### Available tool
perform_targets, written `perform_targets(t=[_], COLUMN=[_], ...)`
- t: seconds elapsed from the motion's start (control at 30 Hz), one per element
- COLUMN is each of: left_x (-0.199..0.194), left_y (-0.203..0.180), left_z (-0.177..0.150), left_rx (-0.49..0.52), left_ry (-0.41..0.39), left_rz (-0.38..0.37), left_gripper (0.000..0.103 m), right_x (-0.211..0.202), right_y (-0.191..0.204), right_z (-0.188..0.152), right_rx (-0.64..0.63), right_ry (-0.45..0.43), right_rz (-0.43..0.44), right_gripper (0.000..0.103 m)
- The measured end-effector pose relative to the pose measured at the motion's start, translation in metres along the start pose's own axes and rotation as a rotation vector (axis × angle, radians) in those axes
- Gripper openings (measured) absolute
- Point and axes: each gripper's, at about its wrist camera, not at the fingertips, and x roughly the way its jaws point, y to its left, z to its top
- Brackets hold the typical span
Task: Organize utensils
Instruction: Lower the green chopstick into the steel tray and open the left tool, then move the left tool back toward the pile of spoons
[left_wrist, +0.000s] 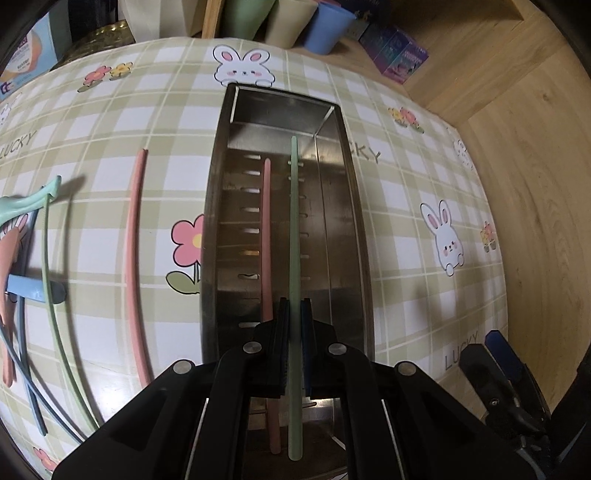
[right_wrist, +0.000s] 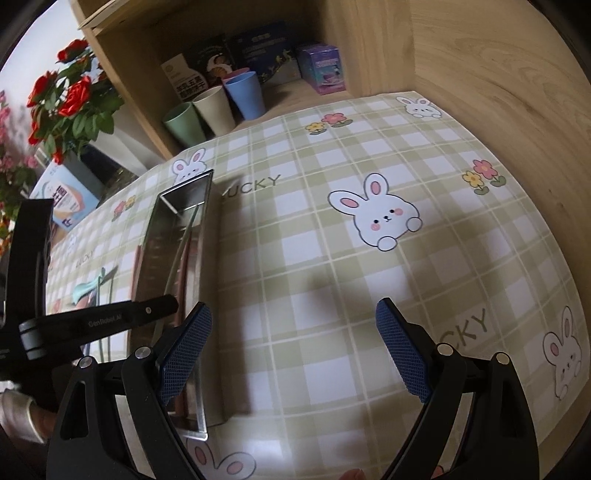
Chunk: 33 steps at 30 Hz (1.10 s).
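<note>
A green chopstick (left_wrist: 294, 236) is clamped between the pads of the left gripper (left_wrist: 294, 314) and is held lengthwise over the steel utensil tray (left_wrist: 210, 221) at frame centre, beside a pink chopstick (left_wrist: 266, 229) lying inside. The right gripper (right_wrist: 293, 347) is seen spread wide and empty above the checked tablecloth (right_wrist: 332, 258), lower centre of the right wrist view.

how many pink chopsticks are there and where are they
2. One pink chopstick lies inside the metal tray; the other lies on the tablecloth left of it. More could be hidden in the pile at far left.
</note>
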Motion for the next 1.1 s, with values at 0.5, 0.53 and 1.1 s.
perform_targets(t=[0.5, 0.53, 1.1], left_x=[-0.043, -0.053, -0.17], left_y=[0.01, 0.014, 0.199], left_z=[-0.006, -0.008, -0.064], left_rx=[0.074, 0.089, 0.098], left_ry=[-0.055, -0.077, -0.312], left_rz=[-0.086, -0.088, -0.005], left_gripper=[0.023, 0.024, 0.025], right_x=[-0.01, -0.011, -0.02], right_y=[0.023, 0.028, 0.11], right_z=[-0.01, -0.011, -0.046], right_rx=[-0.009, -0.016, -0.065], right_ry=[0.018, 0.016, -0.001], right_rz=[-0.002, 0.001, 0.035], right_gripper=[0.087, 0.087, 0.087])
